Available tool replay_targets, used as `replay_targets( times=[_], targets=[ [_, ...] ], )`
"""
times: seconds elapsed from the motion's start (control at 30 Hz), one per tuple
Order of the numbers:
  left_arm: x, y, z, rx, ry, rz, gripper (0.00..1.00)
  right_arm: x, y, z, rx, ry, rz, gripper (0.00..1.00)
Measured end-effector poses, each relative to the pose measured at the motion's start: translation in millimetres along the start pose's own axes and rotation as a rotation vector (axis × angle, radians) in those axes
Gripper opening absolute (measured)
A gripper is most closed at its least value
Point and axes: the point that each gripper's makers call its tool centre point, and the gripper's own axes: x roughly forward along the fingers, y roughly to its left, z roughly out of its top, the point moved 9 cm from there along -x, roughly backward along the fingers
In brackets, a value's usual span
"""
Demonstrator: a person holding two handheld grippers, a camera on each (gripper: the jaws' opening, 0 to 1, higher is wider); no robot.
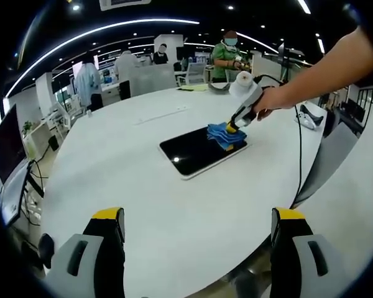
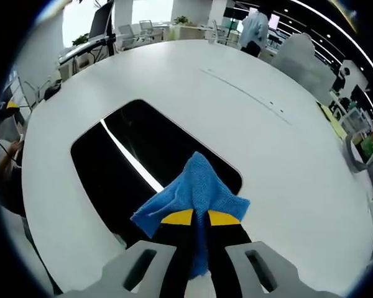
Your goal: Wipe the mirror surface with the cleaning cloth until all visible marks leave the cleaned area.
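Wiping: right tool point(image 2: 200, 218) clamped on cloth point(image 2: 196, 189), mirror point(image 2: 121, 164) 3 o'clock end; press flat, overlap strokes; left tool point(image 1: 198, 225) apart.

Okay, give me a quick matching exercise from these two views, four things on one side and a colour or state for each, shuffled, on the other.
Things:
1. cleaning cloth
2. mirror
3. left gripper
4. table

States:
A. open, holding nothing
B. white and round-edged
C. blue, pinched in the right gripper
D. dark and glossy, lying flat

Pairs: 1-C, 2-D, 3-A, 4-B
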Motion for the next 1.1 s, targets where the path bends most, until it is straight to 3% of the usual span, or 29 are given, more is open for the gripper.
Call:
replay_targets(
  times=[0.53, 1.1],
  targets=[
    [1.9, -2.0, 0.7, 0.004, 0.002, -0.005, 0.99, -2.0, 0.0, -3.9, 0.031, -0.004, -0.008, 0.02],
    [7.4, -3.1, 3.9, 0.018, 0.002, -0.027, 0.99, -14.9, 16.9, -9.8, 0.043, -0.023, -0.015, 0.01]
  ],
)
